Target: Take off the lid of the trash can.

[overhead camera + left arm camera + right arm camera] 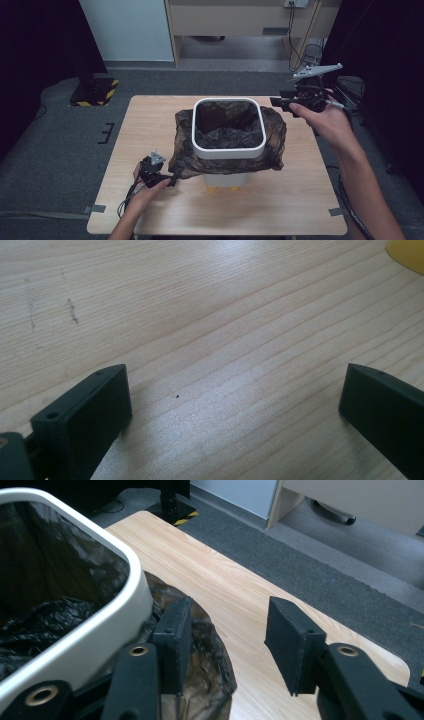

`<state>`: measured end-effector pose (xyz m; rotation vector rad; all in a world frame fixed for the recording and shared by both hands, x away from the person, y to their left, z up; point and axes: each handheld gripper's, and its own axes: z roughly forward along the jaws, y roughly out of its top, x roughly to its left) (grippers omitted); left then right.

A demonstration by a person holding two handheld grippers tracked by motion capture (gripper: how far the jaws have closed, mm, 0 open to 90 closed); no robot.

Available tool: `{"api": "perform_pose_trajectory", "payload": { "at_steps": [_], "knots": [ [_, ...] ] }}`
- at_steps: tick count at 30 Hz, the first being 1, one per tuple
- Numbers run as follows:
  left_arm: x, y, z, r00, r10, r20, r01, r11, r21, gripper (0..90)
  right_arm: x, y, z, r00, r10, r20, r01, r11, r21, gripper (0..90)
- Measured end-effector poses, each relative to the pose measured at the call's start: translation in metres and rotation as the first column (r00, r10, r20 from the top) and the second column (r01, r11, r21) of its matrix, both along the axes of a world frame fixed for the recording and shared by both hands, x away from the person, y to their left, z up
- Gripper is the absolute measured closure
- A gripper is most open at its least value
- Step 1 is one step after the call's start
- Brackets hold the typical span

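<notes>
Across the whole high view: a pale wooden surface (300,200). At its centre, upright, a white bin (228,150) with a rounded square rim. Over that rim, a black bag (272,140), tucked down inside and folded out into a loose skirt all around the outside, puffed widest at 3 o'clock and 9 o'clock.

At about 2 o'clock from the bin, raised off the surface and just clear of the skirt: the right gripper (280,102). In the right gripper view, fingers (172,635) half spread, nothing between them, the pads bare. Bag hem just under and beside the finger toward the bin, rim at 9 o'clock, open wood ahead at 12. Hard to tell whether that finger brushes the film or hangs just off it.

At about 8 o'clock from the bin, low on the surface: the left gripper (172,179), tips right at the skirt's near corner. In the left gripper view, fingers (90,410) spread wide over bare grain, no film between them; a yellow patch (407,252) at 1 o'clock.

Judged from this: both sides equally near the hem, on opposite corners. For the right fingers, the skirt lies toward 8 o'clock and below, its edge running along the bin wall, so any pinch likely means dropping and closing across that edge.
</notes>
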<state>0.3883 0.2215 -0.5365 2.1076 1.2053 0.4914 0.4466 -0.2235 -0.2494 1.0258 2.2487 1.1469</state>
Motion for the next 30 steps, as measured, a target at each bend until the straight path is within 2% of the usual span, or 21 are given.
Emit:
{"api": "perform_pose_trajectory", "payload": {
  "at_steps": [6,18,25,30],
  "knots": [
    [0.0,-0.001,0.0,1.0,0.006,0.003,-0.006,0.9999,-0.008,0.0,0.0,0.01,0.008,0.9997,0.023,0.011,-0.023,1.0,0.01,55.8],
    [0.0,0.0,0.0,1.0,0.004,0.004,-0.003,1.0,-0.005,0.0,-0.002,0.027,0.015,0.9979,0.063,0.012,-0.063,0.998,0.017,59.4],
    [0.0,-0.001,-0.001,1.0,0.005,0.008,-0.005,1.0,-0.006,0.0,0.001,0.04,0.012,0.9956,0.093,0.0,-0.093,0.995,0.021,58.4],
    [0.0,-0.001,0.0,1.0,0.003,0.006,-0.003,1.0,-0.005,0.0,0.005,0.05,0.005,0.9937,0.111,-0.017,-0.111,0.994,0.003,55.7]
  ]
}}
